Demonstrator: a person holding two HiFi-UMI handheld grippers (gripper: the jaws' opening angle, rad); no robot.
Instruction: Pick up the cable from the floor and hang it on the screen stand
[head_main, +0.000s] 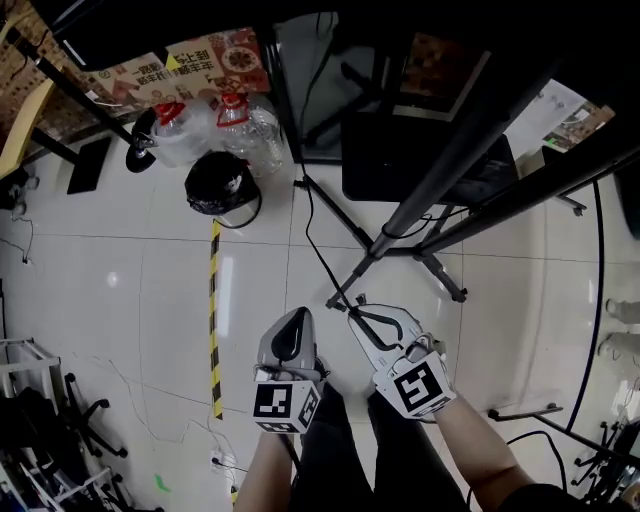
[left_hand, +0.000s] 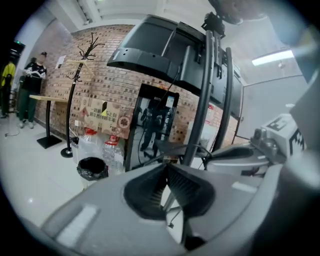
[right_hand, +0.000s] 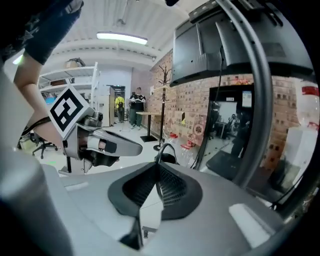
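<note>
The cable (head_main: 318, 255), thin and black, ran from the foot of the screen stand (head_main: 440, 165) down across the white tiled floor (head_main: 120, 260) to the tips of the right gripper (head_main: 352, 310). In the right gripper view, that gripper's (right_hand: 157, 165) jaws were pressed together on the cable (right_hand: 167, 149), and a short black loop of it stood up just past the tips. The left gripper (head_main: 302, 314) was just beside the right one, to its left. Its (left_hand: 166, 166) jaws were together too, with nothing showing between them. Both pointed toward the stand's (left_hand: 204, 100) dark slanted poles, whose legs spread over the tiles ahead. Farther off, by the wall, a bin lined with a black bag (head_main: 220, 183) stood just beside two large water bottles (head_main: 250, 125). A strip of yellow and black tape (head_main: 214, 320) ran along the floor left of the grippers.
</note>
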